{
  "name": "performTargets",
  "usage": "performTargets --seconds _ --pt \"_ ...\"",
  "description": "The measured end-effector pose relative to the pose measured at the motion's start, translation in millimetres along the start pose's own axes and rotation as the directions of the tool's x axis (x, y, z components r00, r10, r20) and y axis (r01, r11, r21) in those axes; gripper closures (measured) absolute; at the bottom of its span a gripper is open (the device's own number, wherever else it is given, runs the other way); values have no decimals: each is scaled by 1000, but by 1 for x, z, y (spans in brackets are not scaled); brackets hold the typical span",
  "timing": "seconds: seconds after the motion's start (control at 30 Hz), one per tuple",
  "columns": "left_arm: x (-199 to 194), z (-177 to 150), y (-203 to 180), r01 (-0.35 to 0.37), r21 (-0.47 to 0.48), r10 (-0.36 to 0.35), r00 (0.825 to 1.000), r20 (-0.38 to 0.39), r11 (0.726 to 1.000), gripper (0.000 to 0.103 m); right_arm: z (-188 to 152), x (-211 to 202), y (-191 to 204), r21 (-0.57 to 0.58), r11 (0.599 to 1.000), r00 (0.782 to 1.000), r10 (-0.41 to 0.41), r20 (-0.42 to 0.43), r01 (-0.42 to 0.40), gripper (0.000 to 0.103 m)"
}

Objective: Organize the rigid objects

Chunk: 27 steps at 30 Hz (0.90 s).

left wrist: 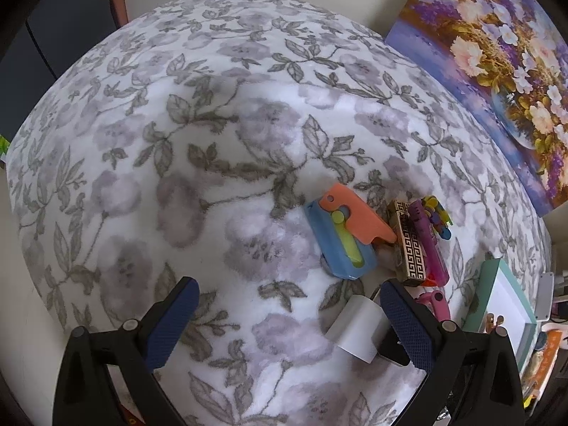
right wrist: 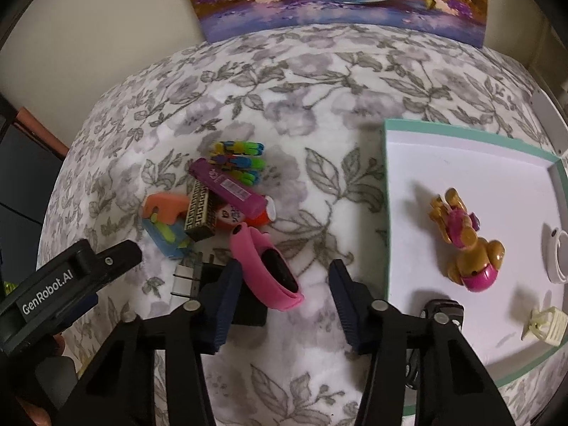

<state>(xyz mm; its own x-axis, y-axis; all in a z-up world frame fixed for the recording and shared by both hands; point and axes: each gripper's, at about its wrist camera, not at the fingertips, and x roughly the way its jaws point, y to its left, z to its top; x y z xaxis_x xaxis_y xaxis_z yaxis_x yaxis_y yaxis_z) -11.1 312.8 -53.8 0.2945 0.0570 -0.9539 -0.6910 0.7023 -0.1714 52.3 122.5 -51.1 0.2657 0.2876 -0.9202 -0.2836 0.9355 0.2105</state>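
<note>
A pile of small objects lies on the flowered blanket point(right wrist: 319, 81): a pink wristband point(right wrist: 273, 266), a purple tube point(right wrist: 230, 186), a gold-and-black box point(right wrist: 200, 214), an orange-and-blue toy knife point(right wrist: 165, 220), colourful clips point(right wrist: 238, 159) and a white plug point(right wrist: 184, 278) on a black adapter point(right wrist: 248, 307). My right gripper point(right wrist: 285, 305) is open, its fingers on either side of the wristband's near end. My left gripper point(left wrist: 289, 323) is open over the blanket, with the white plug point(left wrist: 355, 330) just inside its right finger. The toy knife point(left wrist: 340, 238) and the box point(left wrist: 408, 245) lie ahead of it.
A teal-rimmed white tray point(right wrist: 387, 195) at the right holds a toy dog point(right wrist: 465, 245), a cream clip point(right wrist: 546, 326), a white round item point(right wrist: 557, 252) and a dark item point(right wrist: 443, 310). A flower painting point(right wrist: 337, 0) leans against the wall behind. The left gripper's body point(right wrist: 71, 277) shows at lower left.
</note>
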Motion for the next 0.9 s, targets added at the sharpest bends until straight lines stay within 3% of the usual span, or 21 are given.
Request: performTargets --seconds 0.13,0.43,0.67,0.9 --pt "4 0 -4 33 7 -33 999 -24 999 0 0 0 7 -28 1000 1000 13 -4 -14 63" --pt "5 -4 -8 32 22 -31 999 -40 999 0 -1 1 18 -68 998 1000 12 -11 -13 71" --pt "7 -3 -8 27 22 -26 999 -46 999 0 0 5 18 -81 997 1000 -6 -11 5 71" --pt "7 -2 -6 20 15 -19 999 -49 1000 0 6 -3 -3 -20 1000 1000 -23 17 23 71"
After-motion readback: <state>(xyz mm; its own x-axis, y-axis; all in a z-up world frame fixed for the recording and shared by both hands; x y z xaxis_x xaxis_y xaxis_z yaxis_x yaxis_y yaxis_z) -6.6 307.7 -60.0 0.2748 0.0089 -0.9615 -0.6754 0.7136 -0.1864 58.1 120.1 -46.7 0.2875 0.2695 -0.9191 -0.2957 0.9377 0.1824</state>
